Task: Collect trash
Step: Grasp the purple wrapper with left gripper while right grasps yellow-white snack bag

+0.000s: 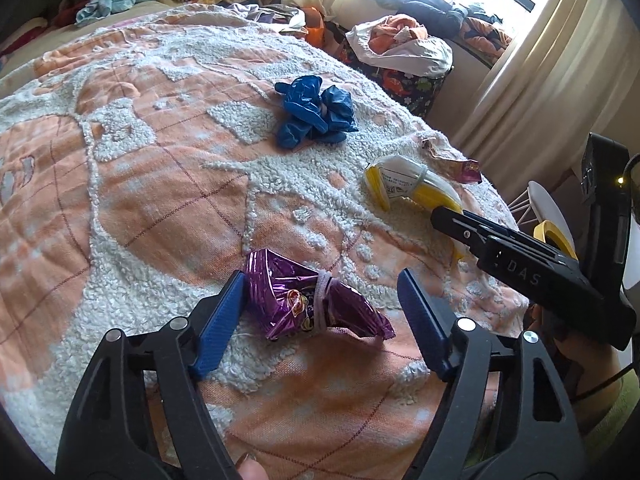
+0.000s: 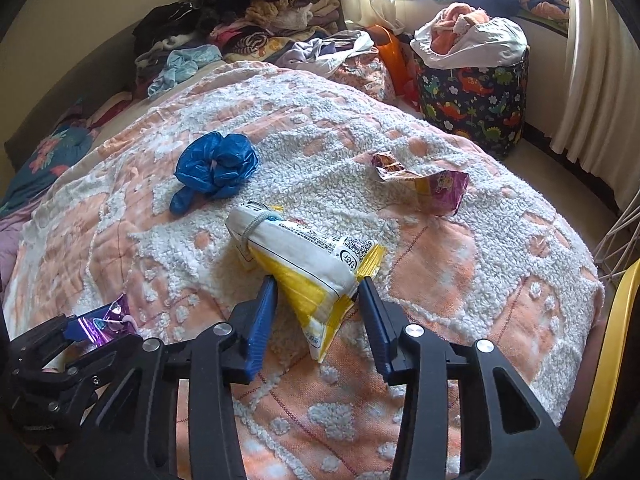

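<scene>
A crumpled purple foil wrapper (image 1: 316, 300) lies on the orange and white blanket (image 1: 160, 184), between the open blue fingers of my left gripper (image 1: 320, 316). A yellow and white snack bag (image 2: 316, 264) lies on the blanket with its lower end between the open fingers of my right gripper (image 2: 318, 320). It also shows in the left wrist view (image 1: 408, 188). A crumpled blue plastic bag (image 2: 216, 168) and a torn pink wrapper (image 2: 424, 180) lie farther back. The blue bag (image 1: 316, 112) and pink wrapper (image 1: 456, 160) show in the left wrist view too.
A dinosaur-print basket (image 2: 476, 100) stuffed with clothes stands past the bed's far edge by the curtain (image 2: 596, 60). Piles of clothes (image 2: 248, 20) cover the back of the bed. A yellow and white object (image 2: 612, 352) stands at the right edge.
</scene>
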